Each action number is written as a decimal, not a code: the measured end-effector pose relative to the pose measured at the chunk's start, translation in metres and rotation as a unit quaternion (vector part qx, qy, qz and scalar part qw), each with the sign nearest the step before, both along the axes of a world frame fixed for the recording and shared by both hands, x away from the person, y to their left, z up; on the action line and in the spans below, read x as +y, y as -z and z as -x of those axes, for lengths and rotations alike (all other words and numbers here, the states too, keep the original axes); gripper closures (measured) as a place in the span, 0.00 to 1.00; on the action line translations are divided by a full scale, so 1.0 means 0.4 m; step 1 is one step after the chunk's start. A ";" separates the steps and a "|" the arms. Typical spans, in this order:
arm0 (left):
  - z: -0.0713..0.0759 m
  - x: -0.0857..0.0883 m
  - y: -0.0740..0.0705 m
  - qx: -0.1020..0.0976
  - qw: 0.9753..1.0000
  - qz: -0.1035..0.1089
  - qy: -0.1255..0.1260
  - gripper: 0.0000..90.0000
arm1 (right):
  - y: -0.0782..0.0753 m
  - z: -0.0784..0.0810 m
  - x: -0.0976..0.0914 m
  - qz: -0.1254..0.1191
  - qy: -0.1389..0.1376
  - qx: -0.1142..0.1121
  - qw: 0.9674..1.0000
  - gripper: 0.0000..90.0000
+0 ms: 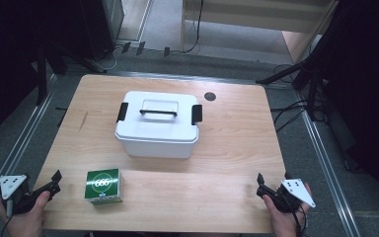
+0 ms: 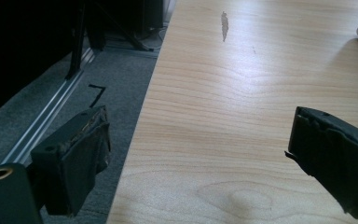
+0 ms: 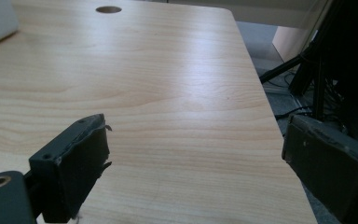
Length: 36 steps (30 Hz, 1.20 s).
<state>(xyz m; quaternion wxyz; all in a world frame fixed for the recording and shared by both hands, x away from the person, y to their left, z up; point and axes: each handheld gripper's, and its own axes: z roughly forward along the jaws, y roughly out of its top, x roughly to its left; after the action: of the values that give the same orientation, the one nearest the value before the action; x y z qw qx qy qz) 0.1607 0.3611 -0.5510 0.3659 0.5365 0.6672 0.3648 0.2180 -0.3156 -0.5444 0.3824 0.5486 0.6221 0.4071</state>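
The wooden table (image 1: 237,148) carries a white storage box (image 1: 158,126) near its middle, its long axis running left to right across the high view. The lid lies flat on top with a black handle (image 1: 158,113) along that same axis and a black clasp at each short end. Nearer the person, left of centre, stands a small green carton (image 1: 103,186), roughly cubic, its top printed with a white ring around what looks like "666"; the smaller print on its front is too blurred to read. The left gripper (image 1: 55,180) rests at the table's near left corner, just beside the carton, jaws wide and empty. The right gripper (image 1: 260,185) sits near the right corner, likewise spread wide, holding nothing.
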 end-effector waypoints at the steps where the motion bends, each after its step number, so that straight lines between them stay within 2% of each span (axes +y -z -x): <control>1: 0.000 -0.002 0.000 0.001 1.000 -0.004 -0.001 0.08 | 0.000 0.000 0.000 0.000 0.000 0.000 1.000 0.07; 2: 0.000 -0.003 -0.001 0.003 1.000 -0.008 0.000 0.13 | -0.002 0.002 -0.003 -0.005 0.002 -0.002 1.000 0.08; 3: 0.001 -0.005 -0.001 0.002 1.000 -0.012 -0.005 0.13 | -0.002 0.002 -0.003 -0.005 0.002 -0.002 1.000 0.08; 4: 0.001 -0.008 -0.001 0.000 1.000 -0.017 -0.009 0.21 | -0.003 0.004 0.001 -0.005 0.013 -0.004 1.000 0.17; 5: 0.001 -0.008 -0.001 0.000 1.000 -0.017 -0.009 0.28 | -0.003 0.004 0.001 -0.005 0.013 -0.004 1.000 0.17; 6: 0.004 -0.012 -0.002 0.001 1.000 -0.022 -0.012 0.37 | -0.007 0.005 0.010 -0.010 0.035 0.002 0.999 0.29; 8: 0.007 -0.017 -0.004 0.004 1.000 -0.013 -0.002 0.55 | -0.012 0.011 0.022 -0.019 0.033 0.001 0.999 0.44; 9: 0.007 -0.017 -0.004 0.004 1.000 -0.013 -0.002 0.61 | -0.012 0.011 0.022 -0.019 0.033 0.001 0.999 0.44; 10: 0.012 -0.029 -0.009 0.005 1.000 -0.008 0.013 0.64 | -0.020 0.018 0.039 -0.024 0.005 -0.006 1.000 0.54; 11: 0.012 -0.029 -0.009 0.005 1.000 -0.008 0.013 0.70 | -0.020 0.018 0.039 -0.024 0.005 -0.006 1.000 0.54; 12: 0.013 -0.045 -0.012 0.018 0.999 -0.018 0.026 0.73 | -0.027 0.024 0.062 -0.019 -0.022 -0.008 1.000 0.62; 14: 0.012 -0.060 -0.013 0.023 0.999 -0.011 0.044 0.74 | -0.033 0.029 0.090 -0.022 -0.049 -0.009 0.999 0.66; 15: 0.012 -0.060 -0.013 0.023 0.999 -0.011 0.044 0.75 | -0.033 0.029 0.090 -0.022 -0.049 -0.009 0.999 0.66; 16: 0.011 -0.074 -0.016 0.026 0.998 -0.008 0.055 0.77 | -0.035 0.031 0.110 -0.021 -0.064 -0.009 0.998 0.70; 22: 0.016 -0.097 -0.022 0.027 0.996 0.005 0.080 0.85 | -0.038 0.036 0.152 -0.018 -0.090 -0.005 0.996 0.77; 24: 0.021 -0.105 -0.026 0.024 0.996 0.008 0.090 0.90 | -0.042 0.034 0.170 -0.027 -0.106 0.004 0.994 0.81; 27: 0.024 -0.110 -0.030 0.025 0.995 0.011 0.095 0.94 | -0.044 0.035 0.185 -0.033 -0.118 0.009 0.992 0.83; 30: 0.026 -0.123 -0.033 0.026 0.994 0.011 0.109 0.98 | -0.046 0.040 0.216 -0.020 -0.130 0.013 0.991 0.83; 34: 0.028 -0.135 -0.036 0.027 0.993 0.010 0.117 0.99 | -0.046 0.044 0.239 -0.019 -0.140 0.018 0.990 0.83; 36: 0.028 -0.145 -0.037 0.027 0.992 0.007 0.121 1.00 | -0.047 0.048 0.264 -0.013 -0.154 0.020 0.988 0.83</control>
<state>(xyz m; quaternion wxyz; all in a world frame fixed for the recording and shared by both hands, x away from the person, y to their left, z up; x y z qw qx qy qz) 0.1494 0.3033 -0.5360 0.3929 0.6207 0.6094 0.2982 0.1987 -0.2099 -0.5258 0.2955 0.4595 0.7011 0.4583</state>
